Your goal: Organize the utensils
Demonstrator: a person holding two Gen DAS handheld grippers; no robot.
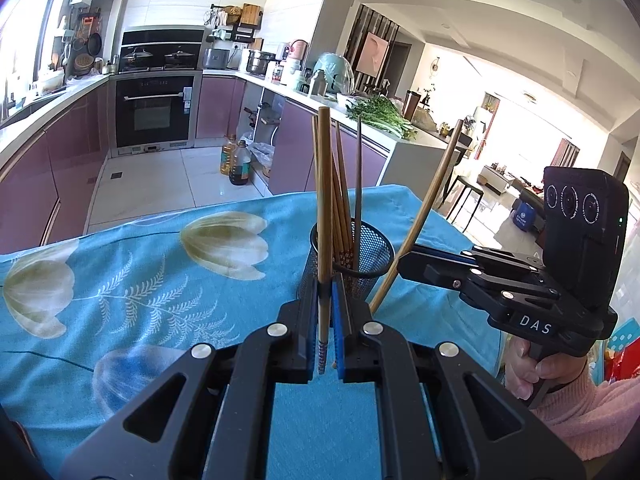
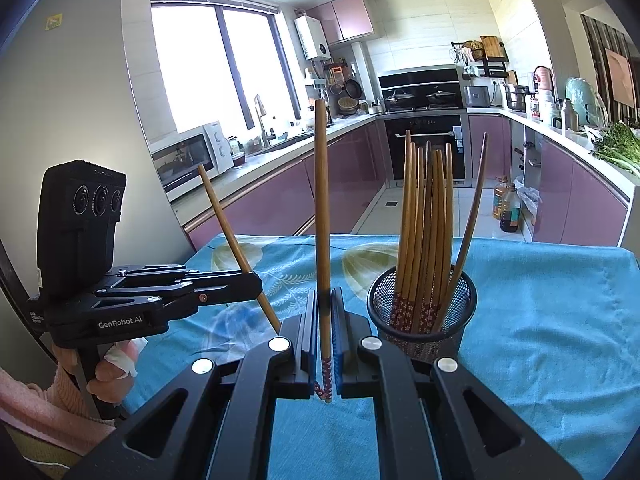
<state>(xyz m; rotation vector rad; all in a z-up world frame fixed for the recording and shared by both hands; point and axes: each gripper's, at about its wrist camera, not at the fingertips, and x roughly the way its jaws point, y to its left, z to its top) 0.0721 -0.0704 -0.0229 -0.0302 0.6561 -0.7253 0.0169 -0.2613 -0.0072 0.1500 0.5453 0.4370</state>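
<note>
Left wrist view: the left tongs (image 1: 325, 292) are clamped shut on one bamboo chopstick (image 1: 324, 208), which stands nearly upright between the blue pads (image 1: 336, 316). Its patterned end hangs below the pads toward six o'clock, and its plain end rises toward twelve o'clock. Just beyond the tongs, at about one o'clock, stands a black mesh holder (image 1: 372, 256) on the worktop (image 1: 160, 280), which is covered by a blue cloth with a flower print. The held chopstick crosses in front of the holder's near left rim; whether it touches the rim cannot be told. Inside the holder several more chopsticks (image 1: 344, 200) stand upright with their patterned ends down. At three o'clock the right tongs (image 1: 404, 260) reach in from the side, closed on a second chopstick (image 1: 424, 208) that leans toward one o'clock just beside the holder's right wall. A hand (image 1: 532, 368) in a pink sleeve grips that tool's handle.

Right wrist view: the right tongs (image 2: 325, 312) are closed on their chopstick (image 2: 322, 216), upright between the pads, patterned end at six o'clock. The mesh holder (image 2: 424, 320) stands just to the right, at about two o'clock, apart from the tongs. It holds a tight bunch of chopsticks (image 2: 424, 216), patterned ends down, with one leaning out toward one o'clock against the right rim. At nine o'clock the left tongs (image 2: 256, 284) grip their chopstick (image 2: 232, 232), which tilts toward eleven o'clock, well clear of the holder. The person's other hand (image 2: 112, 364) holds that handle.
</note>
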